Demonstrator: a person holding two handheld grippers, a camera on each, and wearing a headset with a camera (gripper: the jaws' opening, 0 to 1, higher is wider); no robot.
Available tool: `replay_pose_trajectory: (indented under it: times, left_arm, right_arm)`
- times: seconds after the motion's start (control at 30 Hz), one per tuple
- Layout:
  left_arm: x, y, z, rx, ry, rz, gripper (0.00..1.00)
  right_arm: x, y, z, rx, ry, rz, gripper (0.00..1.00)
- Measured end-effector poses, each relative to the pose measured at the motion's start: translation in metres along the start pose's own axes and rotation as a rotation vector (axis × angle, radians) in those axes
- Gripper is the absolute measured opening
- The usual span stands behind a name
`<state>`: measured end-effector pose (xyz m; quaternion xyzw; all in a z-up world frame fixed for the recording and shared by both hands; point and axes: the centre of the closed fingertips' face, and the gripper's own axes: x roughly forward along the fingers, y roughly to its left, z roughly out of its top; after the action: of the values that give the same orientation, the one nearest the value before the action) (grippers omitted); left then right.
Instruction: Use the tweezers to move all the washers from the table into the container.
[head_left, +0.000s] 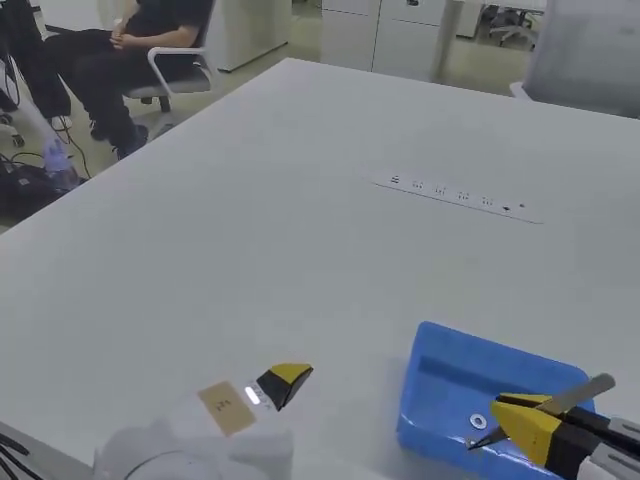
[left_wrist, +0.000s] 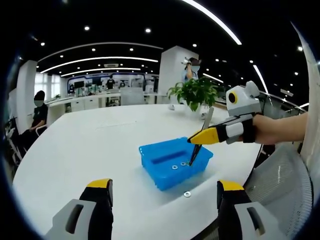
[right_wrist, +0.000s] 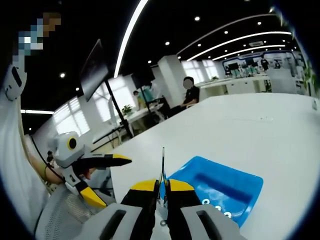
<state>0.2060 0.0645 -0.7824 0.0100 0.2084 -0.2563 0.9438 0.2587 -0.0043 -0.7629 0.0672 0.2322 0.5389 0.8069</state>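
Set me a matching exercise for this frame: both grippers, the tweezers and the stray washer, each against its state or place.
Things:
1. left gripper
2. right gripper
3. tweezers
4. loose washer

States or places:
A. tips down in the blue container
B. on the table, just outside the container
C. open, holding nothing
D. shut on the tweezers

Pairs: 1-C, 2-D, 3-A, 4-B
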Motion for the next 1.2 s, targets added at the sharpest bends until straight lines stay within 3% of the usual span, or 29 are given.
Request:
replay_pose_trajectory:
  times: [0.5,0.7,1.2]
  left_arm:
    - [0.0,0.0,-0.002,0.011,0.012,0.003,0.86]
    - [0.001,-0.001,-0.003,0.011,0.018,-0.002,0.85]
    - [0.001,-0.001,-0.005,0.01,0.026,-0.003,0.85]
  right_arm:
    - [0.024,-0.028,0.001,-0.007,0.036,-0.048,0.03]
    - [0.035,-0.05,-0.011,0.01,0.069,-0.085,0.03]
    - [0.05,-0.055,-0.026,-0.063,0.148,-0.085,0.03]
